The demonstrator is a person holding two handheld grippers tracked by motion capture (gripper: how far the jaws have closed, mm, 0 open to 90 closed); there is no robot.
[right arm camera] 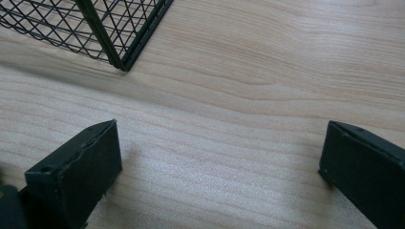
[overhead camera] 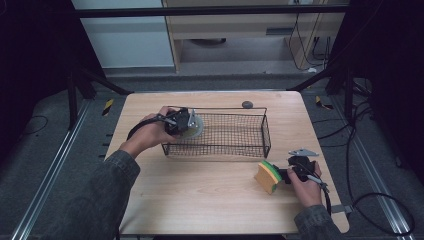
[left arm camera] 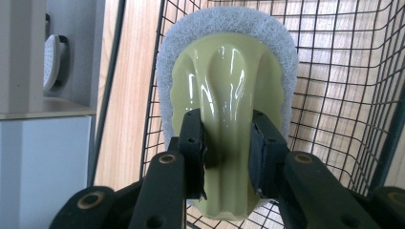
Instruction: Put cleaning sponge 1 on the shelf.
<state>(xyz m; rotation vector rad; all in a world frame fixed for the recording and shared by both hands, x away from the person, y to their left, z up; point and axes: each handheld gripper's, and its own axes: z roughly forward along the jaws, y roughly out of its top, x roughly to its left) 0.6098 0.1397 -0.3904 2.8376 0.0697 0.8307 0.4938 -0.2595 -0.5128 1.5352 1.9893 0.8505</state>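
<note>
The left gripper [left arm camera: 227, 143] clamps the green handle of a white-padded scrubber [left arm camera: 229, 81], held over the left end of the wire basket [overhead camera: 220, 135]. The right gripper [right arm camera: 219, 167] stands wide open over bare table [overhead camera: 200, 185]; in the high view a sponge [overhead camera: 267, 176] lies just beside it.

- A scrubbing pad with a glossy pale-green plastic grip ridge and a white fibrous pad [left arm camera: 228, 71] is clamped by its ridge between the left gripper's [overhead camera: 181, 121] jaws, held on edge at the left end of the basket, its pad face towards the mesh
- A black wire-mesh rectangular basket [overhead camera: 220, 135] stands upright on the light wooden table [overhead camera: 200, 195], its corner also seen in the right gripper view [right arm camera: 119, 57]
- A yellow sponge with a green scouring layer [overhead camera: 268, 176] stands on its edge on the table, near the basket's front right corner, just beside the right gripper [overhead camera: 286, 175]
</note>
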